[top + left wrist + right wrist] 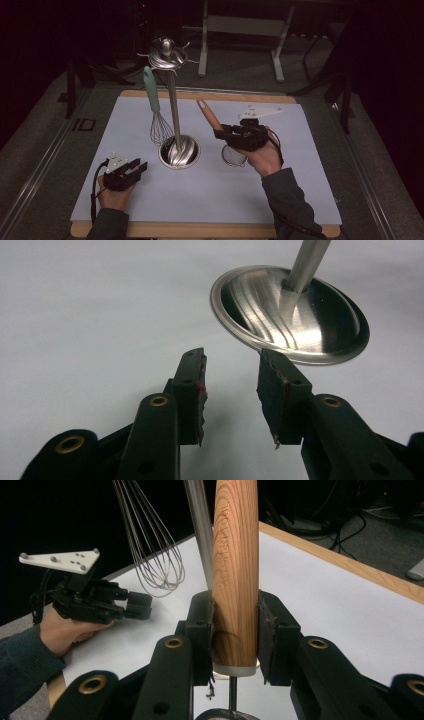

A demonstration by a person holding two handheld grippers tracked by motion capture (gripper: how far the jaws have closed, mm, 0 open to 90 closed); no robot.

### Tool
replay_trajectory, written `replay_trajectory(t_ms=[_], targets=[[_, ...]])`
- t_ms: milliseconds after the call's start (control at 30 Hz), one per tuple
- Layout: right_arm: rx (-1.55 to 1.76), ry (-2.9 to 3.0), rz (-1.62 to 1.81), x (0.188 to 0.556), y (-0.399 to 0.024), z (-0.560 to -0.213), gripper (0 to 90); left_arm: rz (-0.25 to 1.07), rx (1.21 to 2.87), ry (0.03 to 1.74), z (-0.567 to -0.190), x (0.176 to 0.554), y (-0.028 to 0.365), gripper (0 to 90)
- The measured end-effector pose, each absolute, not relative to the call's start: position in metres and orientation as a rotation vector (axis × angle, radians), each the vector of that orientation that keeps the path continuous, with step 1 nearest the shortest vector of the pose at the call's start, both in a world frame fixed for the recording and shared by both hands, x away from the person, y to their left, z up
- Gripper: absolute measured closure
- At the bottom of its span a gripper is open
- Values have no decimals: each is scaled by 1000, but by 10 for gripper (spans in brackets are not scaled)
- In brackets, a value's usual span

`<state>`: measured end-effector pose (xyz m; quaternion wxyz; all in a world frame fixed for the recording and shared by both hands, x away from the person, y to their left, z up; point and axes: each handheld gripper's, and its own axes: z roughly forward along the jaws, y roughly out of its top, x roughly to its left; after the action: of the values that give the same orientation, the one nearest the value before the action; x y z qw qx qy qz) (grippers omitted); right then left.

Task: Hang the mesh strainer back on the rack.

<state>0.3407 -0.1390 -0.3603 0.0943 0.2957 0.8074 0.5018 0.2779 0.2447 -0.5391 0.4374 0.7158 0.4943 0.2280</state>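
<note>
Jaws of the right gripper point(235, 630) squeeze the wooden handle point(236, 570) of a small strainer point(234, 156). The handle is light brown with dark wavy lines and a white ring at its bottom. It points up and tilts away over the white mat point(280, 150), right of the stand. The strainer's round mesh bowl hangs just under the gripper.

The left gripper point(231, 390) rests on the mat, jaws apart, nothing between them, near the shiny metal stand point(179, 150). A whisk point(159, 125) with a green handle hangs from the stand's top. No words can be read on these things.
</note>
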Motion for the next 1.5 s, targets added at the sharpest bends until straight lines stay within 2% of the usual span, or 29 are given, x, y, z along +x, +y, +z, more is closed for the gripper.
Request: replay_trajectory(t_ms=[1500], targets=[[735,2332,1612,329,-132,-326,703,569,1780,1228,-539,278,245,629]])
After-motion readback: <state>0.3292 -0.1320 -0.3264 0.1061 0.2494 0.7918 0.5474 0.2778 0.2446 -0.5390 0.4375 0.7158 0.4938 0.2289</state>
